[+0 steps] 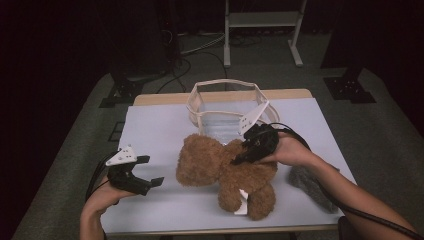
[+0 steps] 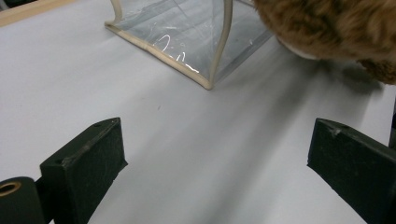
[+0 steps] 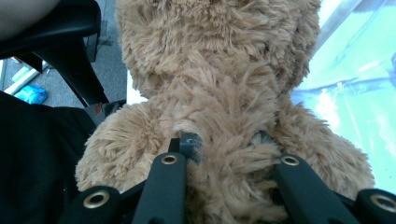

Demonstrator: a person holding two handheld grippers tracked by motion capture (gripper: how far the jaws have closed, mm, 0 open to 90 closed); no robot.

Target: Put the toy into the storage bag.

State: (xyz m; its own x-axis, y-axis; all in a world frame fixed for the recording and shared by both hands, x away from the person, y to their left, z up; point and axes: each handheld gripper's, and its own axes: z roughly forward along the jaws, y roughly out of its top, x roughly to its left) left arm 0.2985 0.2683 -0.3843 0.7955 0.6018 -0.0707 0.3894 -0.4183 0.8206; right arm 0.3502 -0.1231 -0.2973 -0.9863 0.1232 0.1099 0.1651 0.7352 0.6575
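1. Dark floor with cables and a white rack surrounds the table (image 1: pixel 150 130), which has a pale sheet on top and a wooden edge at its far side.
2. On the sheet, a little toward 5 o'clock from its middle, lies a brown teddy bear (image 1: pixel 225 167); its head points to 9 o'clock in the high view and its legs point to 6 o'clock.
3. At 12 o'clock from the bear stands a clear bag (image 1: pixel 227 107) with cream edging, its top open. The bear touches, or nearly touches, its near side.
4. The right gripper (image 1: pixel 248 149) comes from 3 o'clock and lies on the bear's upper body. In the right gripper view its jaws are sunk in the fur of the neck and back and pinch a thick fold of it (image 3: pixel 224 158).
5. The left gripper (image 1: pixel 145 172) is at 9 o'clock from the bear, well apart from it, above the bare sheet. Its jaws are spread wide with nothing between them; in the left gripper view one pad (image 2: pixel 88 163) is at the left and the other at the right.
6. A grey furry thing (image 1: pixel 310 186) lies at 3 o'clock from the bear's legs, partly under the right forearm.
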